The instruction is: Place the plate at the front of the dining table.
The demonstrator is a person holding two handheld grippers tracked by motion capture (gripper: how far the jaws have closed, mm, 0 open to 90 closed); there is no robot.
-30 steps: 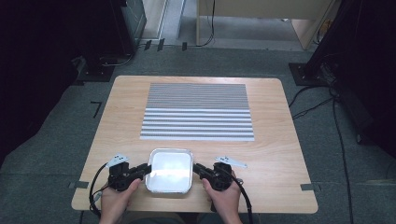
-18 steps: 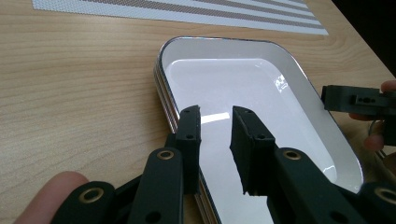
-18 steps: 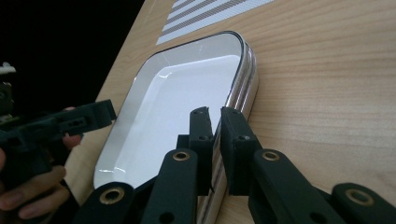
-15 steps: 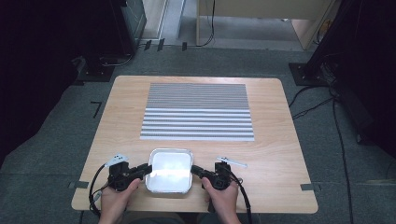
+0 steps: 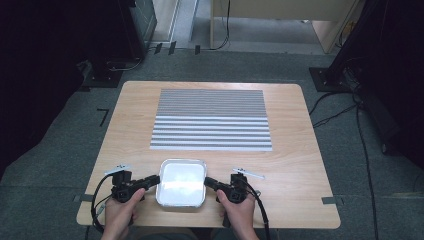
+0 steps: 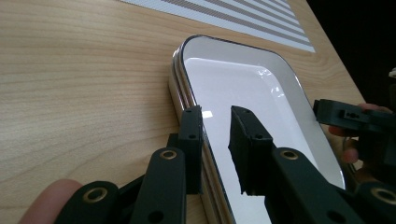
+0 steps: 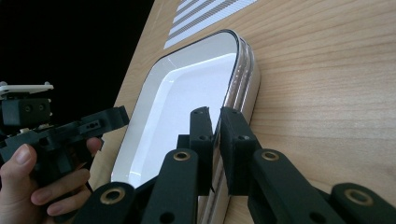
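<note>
White tray (image 5: 181,182) at table's (image 5: 300,170) near edge, left gripper (image 6: 215,123) straddling one rim with a gap, right gripper (image 7: 215,122) pinching the opposite rim; advisable: firm both grips, lift level.

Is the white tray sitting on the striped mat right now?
No, the white tray rests on the bare wooden table, nearer the person than the striped mat and apart from it.
</note>
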